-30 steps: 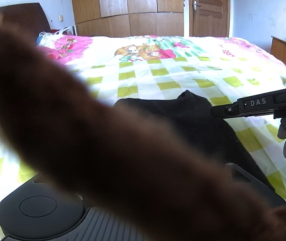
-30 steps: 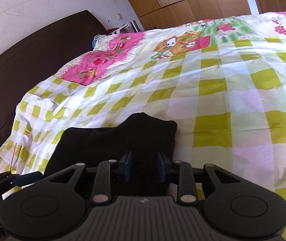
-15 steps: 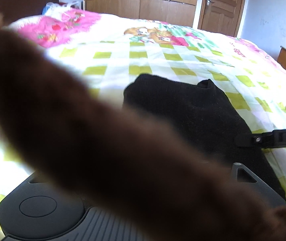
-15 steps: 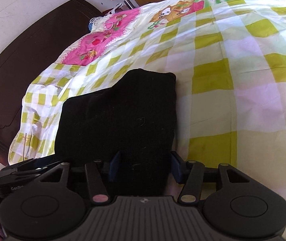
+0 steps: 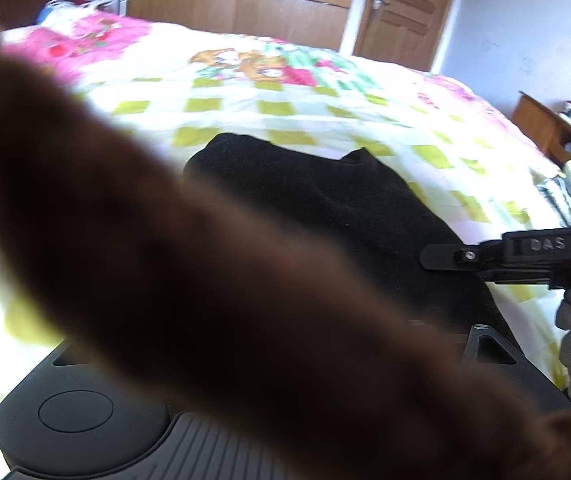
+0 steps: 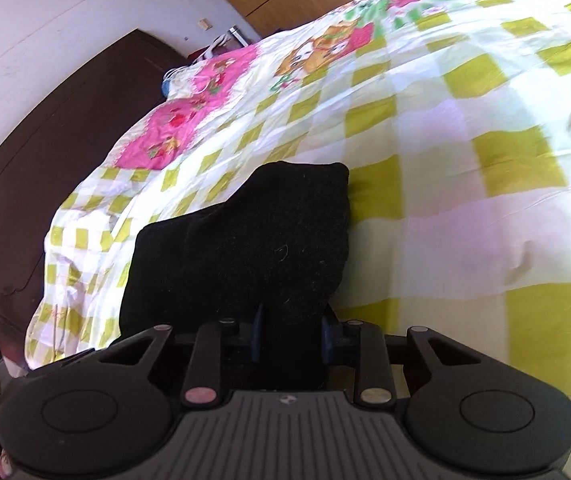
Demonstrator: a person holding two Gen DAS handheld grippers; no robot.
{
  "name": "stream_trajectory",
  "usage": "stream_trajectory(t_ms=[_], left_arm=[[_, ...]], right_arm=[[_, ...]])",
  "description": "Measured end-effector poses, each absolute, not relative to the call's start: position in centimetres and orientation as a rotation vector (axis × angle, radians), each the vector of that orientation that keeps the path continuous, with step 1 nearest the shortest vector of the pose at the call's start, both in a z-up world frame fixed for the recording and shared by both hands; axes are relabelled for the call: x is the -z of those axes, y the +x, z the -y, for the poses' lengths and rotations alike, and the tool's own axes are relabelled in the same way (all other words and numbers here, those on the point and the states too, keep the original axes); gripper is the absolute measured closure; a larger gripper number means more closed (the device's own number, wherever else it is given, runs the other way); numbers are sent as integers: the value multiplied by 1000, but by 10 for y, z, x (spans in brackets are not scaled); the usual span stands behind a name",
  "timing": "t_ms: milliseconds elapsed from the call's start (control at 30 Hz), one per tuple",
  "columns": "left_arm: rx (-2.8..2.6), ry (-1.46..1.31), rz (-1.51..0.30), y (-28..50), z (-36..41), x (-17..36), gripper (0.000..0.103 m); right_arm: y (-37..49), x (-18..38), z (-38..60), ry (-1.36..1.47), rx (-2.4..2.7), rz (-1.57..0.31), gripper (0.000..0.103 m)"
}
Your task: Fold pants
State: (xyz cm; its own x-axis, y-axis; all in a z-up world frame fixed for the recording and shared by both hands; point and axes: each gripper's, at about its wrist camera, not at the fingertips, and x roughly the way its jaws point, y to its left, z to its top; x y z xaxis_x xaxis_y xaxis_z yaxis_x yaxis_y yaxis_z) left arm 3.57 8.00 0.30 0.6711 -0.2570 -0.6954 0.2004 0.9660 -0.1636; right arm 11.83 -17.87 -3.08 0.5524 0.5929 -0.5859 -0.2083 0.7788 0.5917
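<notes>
A bed (image 6: 465, 208) covered by a yellow-green and white checked sheet (image 5: 325, 120), with pink cartoon prints toward the dark headboard (image 6: 45, 140), carries the folded black pants (image 6: 245, 248). Near the headboard lies what may be a tangle of white cords (image 6: 201, 76), too blurred to tell.

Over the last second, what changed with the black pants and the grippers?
The right hand-held gripper opened and pushed forward; its jaws now straddle the near edge of the folded black fabric pants. Unchanged: pants on the checked yellow-and-white bedsheet; a blurry brown fuzzy sleeve blocking the left view.
</notes>
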Motion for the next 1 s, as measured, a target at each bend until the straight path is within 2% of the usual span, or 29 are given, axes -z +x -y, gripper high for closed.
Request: stream_trajectory(t_ms=[100, 300, 400, 567, 633, 767, 1000], left_arm=[[327, -47, -785, 52, -46, 0, 17], [300, 68, -758, 48, -16, -11, 16], [246, 79, -733, 30, -22, -24, 16], [209, 149, -793, 15, -11, -16, 15], [195, 127, -828, 14, -11, -12, 15], [189, 116, -779, -7, -8, -26, 15], [174, 89, -739, -37, -4, -32, 14]], right_arm=[[127, 25, 205, 486, -392, -857, 58], [102, -13, 217, 270, -255, -745, 56], [75, -20, 212, 327, -328, -741, 56], [54, 7, 172, 246, -315, -867, 56], [43, -3, 171, 226, -296, -843, 56], [16, -22, 182, 291, -314, -776, 56], [-15, -15, 183, 342, -302, -754, 56]])
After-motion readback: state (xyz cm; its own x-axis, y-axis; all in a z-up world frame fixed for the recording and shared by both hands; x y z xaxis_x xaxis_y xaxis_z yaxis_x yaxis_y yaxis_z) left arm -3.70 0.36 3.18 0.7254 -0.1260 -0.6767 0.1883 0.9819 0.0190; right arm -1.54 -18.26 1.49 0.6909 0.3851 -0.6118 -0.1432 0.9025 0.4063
